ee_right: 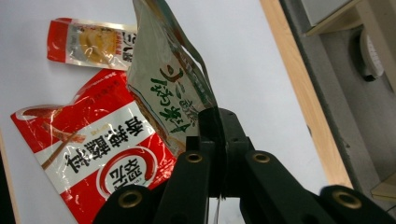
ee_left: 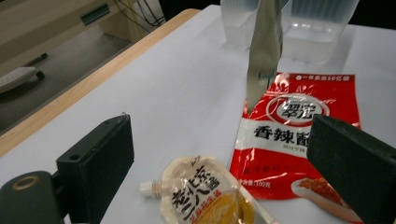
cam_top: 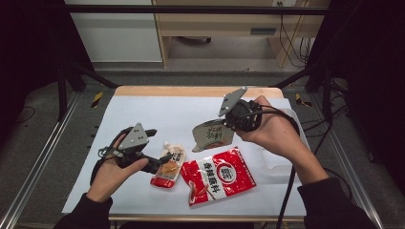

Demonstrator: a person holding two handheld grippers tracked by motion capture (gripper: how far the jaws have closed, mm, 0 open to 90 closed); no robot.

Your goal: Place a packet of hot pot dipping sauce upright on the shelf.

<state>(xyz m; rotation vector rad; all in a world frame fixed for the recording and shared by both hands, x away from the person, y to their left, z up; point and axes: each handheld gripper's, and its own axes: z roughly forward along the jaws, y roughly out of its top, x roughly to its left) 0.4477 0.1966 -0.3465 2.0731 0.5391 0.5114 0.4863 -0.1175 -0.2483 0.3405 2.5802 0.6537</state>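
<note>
white paper covers the worktop (cam_top: 143, 114), with a strip of pale wood showing along its 12 o'clock edge. in the high view the right gripper (cam_top: 228, 123) holds a beige pouch (cam_top: 212, 135) lifted off the paper at about 1 o'clock from the worktop's middle; its fingers are clenched on the pouch's top edge, and the right gripper view shows the two black fingers pressed together on that edge. the green lettering on the pouch runs upside down there and its far corner is cut off by the top of the frame. in the left gripper view the same pouch hangs edge-on as a thin grey strip, its upper end cut off.

a red sachet (cam_top: 218, 174) lies flat on the paper, just below the hanging pouch, at about 5 o'clock from the middle. beside it at 9 o'clock lies a small spouted pouch (cam_top: 169, 167), touching or nearly touching the sachet; i cannot tell which.

the left gripper (cam_top: 165, 159) rests low at 8 o'clock, its fingers released and spread wide either side of the spouted pouch, grasping nothing. the person's hand hides most of its body.

a clear plastic tub (cam_top: 277, 164) sits at 3 o'clock, partly hidden by the right forearm and hard to make out against the paper.
</note>
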